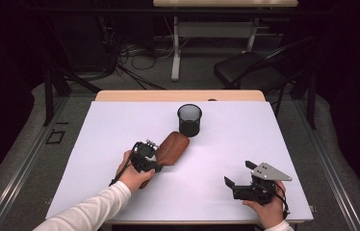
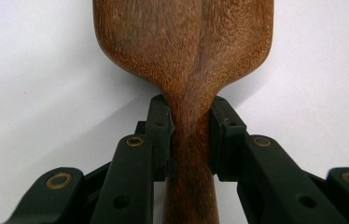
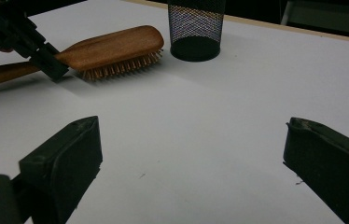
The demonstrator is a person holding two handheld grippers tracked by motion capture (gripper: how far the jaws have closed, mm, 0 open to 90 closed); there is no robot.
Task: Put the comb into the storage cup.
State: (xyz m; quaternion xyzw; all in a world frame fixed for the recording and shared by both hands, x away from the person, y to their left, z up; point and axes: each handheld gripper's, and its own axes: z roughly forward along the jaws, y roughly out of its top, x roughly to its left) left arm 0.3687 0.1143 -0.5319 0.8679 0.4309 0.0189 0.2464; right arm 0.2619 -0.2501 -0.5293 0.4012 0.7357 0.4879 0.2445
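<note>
Right gripper (image 1: 240,182) sat closest to the high camera, down near the front edge of the white table (image 1: 110,125) at about 5 o'clock, held in the person's right hand (image 1: 267,210) with the grey three-cornered plate on top. Its jaws were spread wide with nothing between them, and its own view showed just bare tabletop in the gap. Left gripper (image 1: 155,155) was over at roughly 7 o'clock from the table's middle, gripped by the left hand (image 1: 132,174) coming out of a white sleeve (image 1: 89,211). That one was clamped on the wooden hairbrush (image 1: 172,147), right at the neck where the handle widens into the head; in the left gripper view you could see both pads (image 2: 160,123) pressed against the narrow part of the wood from either side. Hairbrush was lying bristles down on the table, head pointing toward 1 o'clock and the handle running back under the hand. In the right gripper view the bristles (image 3: 119,66) looked like they were touching the surface, with the handle end sticking out past the jaws. Black mesh cup (image 1: 189,120) stood upright just beyond the brush head at about 12 o'clock, really close to it, though whether they actually touched couldn't be told.
</note>
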